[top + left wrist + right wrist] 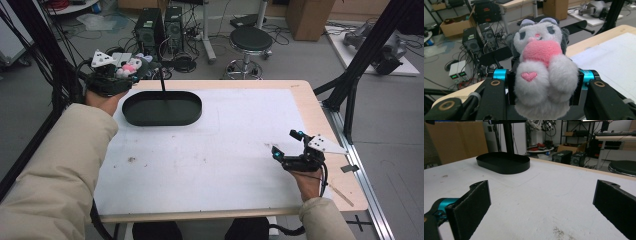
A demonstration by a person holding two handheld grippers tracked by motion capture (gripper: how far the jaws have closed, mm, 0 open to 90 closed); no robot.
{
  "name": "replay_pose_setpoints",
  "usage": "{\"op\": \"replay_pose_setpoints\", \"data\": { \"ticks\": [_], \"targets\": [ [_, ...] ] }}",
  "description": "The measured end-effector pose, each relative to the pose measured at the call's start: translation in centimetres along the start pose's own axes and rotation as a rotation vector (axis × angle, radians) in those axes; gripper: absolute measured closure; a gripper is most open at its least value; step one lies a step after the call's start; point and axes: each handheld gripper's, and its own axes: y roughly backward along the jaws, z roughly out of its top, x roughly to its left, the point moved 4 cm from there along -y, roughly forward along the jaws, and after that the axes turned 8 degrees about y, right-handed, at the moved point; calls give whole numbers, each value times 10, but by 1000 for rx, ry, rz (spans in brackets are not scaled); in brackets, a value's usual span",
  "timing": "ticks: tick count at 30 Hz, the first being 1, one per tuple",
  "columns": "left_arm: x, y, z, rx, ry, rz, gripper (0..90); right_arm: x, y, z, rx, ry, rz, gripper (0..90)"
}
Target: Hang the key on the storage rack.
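Your left gripper (541,82) has its jaws clamped on a grey-and-white plush toy (544,75), gripping the lower body from both sides; the toy sits upright between the jaws, its face and pink muzzle turned toward the gripper's camera. In the high view that gripper (127,70) hangs at the far left corner of the desk (300,92), with the black oval tray (162,108) just beside the jaws and below them. The likely step is a placement into the tray: carry the toy sideways until it is over the tray's open floor, lower it past the rim, and part the jaws only when its base rests on the bottom. Keep the grip low and level so the soft body does not fold or tip.

Your right gripper (287,145) rests near the desk's near right edge, jaws wide apart and holding nothing, well clear of the tray (503,162). A thin black upright rod (162,82) rises at the tray's far rim, close to the path of the loaded jaws; steer around it.
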Motion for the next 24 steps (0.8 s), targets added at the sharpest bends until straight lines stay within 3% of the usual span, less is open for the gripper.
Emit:
{"op": "replay_pose_setpoints", "data": {
  "ticks": [6,8,15,24],
  "targets": [
    [0,-8,2,-7,4,18,564,1,3,-10,1,-3,-34,5],
    [-1,-10,3,-7,-1,18,564,1,3,-12,-9,16,-43,5],
    [2,-17,2,-17,8,53,563,3,6,-20,-25,16,-48,5],
    [7,-21,-1,-14,26,66,564,5,5,-29,-43,8,-47,5]
  ]
}}
